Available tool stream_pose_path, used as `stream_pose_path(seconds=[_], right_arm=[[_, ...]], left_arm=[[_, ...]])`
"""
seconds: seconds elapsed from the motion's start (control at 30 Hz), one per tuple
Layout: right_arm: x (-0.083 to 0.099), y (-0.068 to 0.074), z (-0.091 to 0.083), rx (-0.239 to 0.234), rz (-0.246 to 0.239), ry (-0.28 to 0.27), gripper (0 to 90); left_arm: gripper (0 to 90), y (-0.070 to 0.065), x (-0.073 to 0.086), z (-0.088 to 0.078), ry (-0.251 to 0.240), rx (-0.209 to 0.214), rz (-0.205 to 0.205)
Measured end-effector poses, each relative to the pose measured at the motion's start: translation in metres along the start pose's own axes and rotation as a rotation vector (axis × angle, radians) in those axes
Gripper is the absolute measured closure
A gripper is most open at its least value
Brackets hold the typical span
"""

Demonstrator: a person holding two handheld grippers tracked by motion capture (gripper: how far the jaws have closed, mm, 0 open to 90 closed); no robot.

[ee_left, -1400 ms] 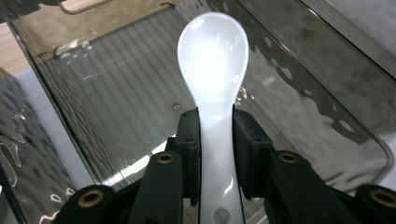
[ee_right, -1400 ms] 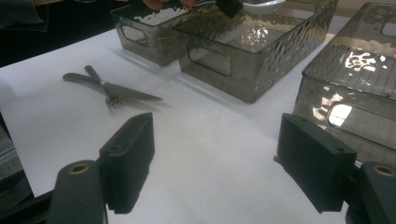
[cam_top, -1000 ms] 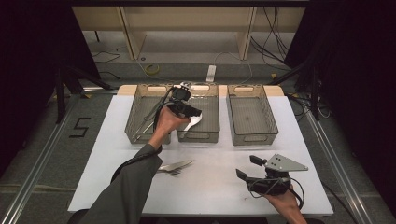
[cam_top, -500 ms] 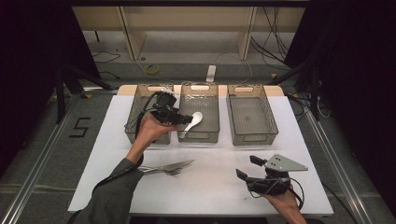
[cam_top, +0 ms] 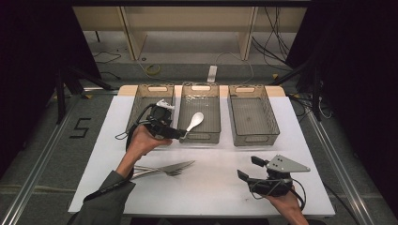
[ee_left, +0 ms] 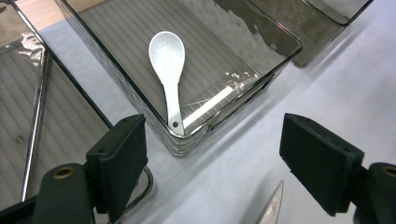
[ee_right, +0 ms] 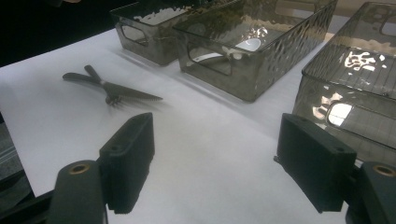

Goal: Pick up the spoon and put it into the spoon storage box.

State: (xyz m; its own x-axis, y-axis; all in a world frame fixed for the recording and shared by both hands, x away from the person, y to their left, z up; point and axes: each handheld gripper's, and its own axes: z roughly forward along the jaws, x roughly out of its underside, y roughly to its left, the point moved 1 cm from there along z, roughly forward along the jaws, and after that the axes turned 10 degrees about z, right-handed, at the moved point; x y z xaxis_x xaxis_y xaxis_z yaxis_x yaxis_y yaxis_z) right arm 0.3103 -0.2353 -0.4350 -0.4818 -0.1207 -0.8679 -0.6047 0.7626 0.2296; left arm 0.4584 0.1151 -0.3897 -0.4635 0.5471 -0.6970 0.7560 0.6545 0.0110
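- Just left of centre in the high view, the left claw sits at the near end of the middle bin; its jaws have just been opening and stand wide apart with nothing between them.
- Inside that bin lies the white spoon, bowl toward the top of the left gripper view, handle tip resting against the near wall.
- At the lower right of the high view, the right claw rests low over the white surface, jaws spread and empty.
- Below centre-left in the high view lie the knife and the fork, crossed and touching on the surface.
- My reading: the spoon is delivered, and withdrawing cleanly is the step in hand. Lift the left claw clear of the bin wall before swinging away, so no jaw nudges the bin.
- Next, approach the crossed pair from above and take one handle where it lies free of the other; a pinch at the crossing would likely drag both pieces.
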Motion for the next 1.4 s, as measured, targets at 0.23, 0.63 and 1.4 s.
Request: stream_pose_path(seconds=[0.23, 0.63, 1.4], right_arm=[[0.0, 0.0, 0.0, 0.001, 0.002, 0.0, 28.4], [0.0, -0.001, 0.0, 0.003, 0.003, 0.002, 28.4], [-0.001, 0.001, 0.001, -0.007, -0.003, 0.001, 28.4]], left_arm=[[19.0, -0.001, 0.01, -0.005, 0.005, 0.004, 0.004], [16.4, -0.006, 0.022, -0.012, -0.019, 0.018, 0.014], [16.5, 0.003, 0.08, -0.043, -0.028, -0.031, -0.067]])
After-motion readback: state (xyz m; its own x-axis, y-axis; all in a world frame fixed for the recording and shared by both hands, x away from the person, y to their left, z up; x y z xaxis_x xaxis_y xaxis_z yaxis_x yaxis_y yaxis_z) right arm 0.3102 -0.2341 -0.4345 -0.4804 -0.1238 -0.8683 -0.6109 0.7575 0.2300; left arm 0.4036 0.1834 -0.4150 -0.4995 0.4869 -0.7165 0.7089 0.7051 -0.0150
